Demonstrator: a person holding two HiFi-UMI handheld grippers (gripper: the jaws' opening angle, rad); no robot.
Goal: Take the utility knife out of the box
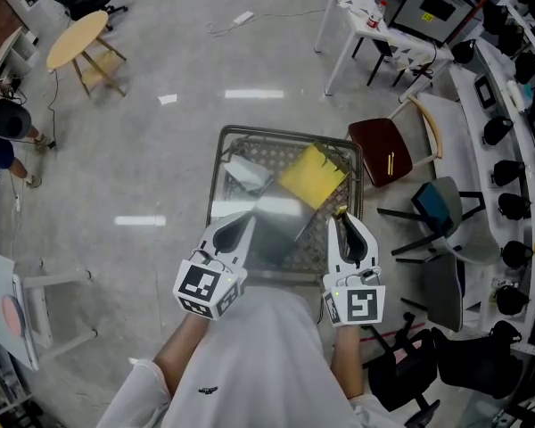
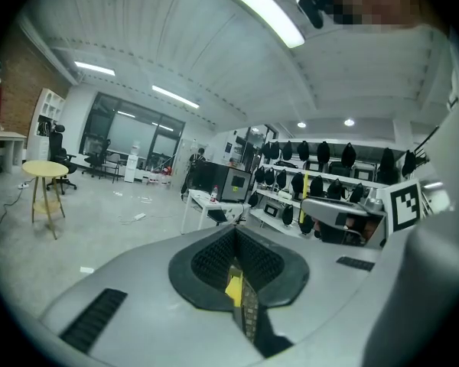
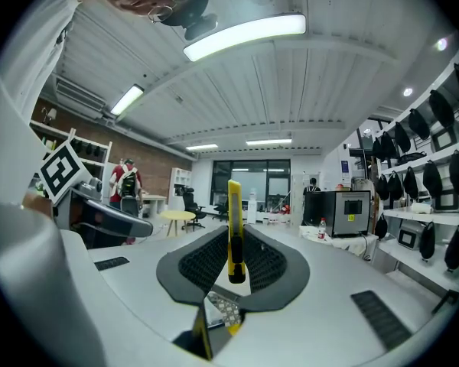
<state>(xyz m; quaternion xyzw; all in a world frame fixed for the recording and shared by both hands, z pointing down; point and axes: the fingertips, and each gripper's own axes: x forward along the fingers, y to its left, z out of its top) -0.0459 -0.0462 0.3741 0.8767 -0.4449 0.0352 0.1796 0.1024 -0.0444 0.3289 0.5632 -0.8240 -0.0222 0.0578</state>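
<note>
Utility knife: pinched by right gripper, long axis upright, near box; left gripper pressed together, empty.

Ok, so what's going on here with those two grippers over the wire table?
A person holds a gripper in each hand over the wire-mesh table. The right gripper is shut on the yellow utility knife, which stands upright between its jaws, so it looks already out of the box. The left gripper has its jaws together with nothing seen between them. A yellow box lies on the mesh ahead.
</note>
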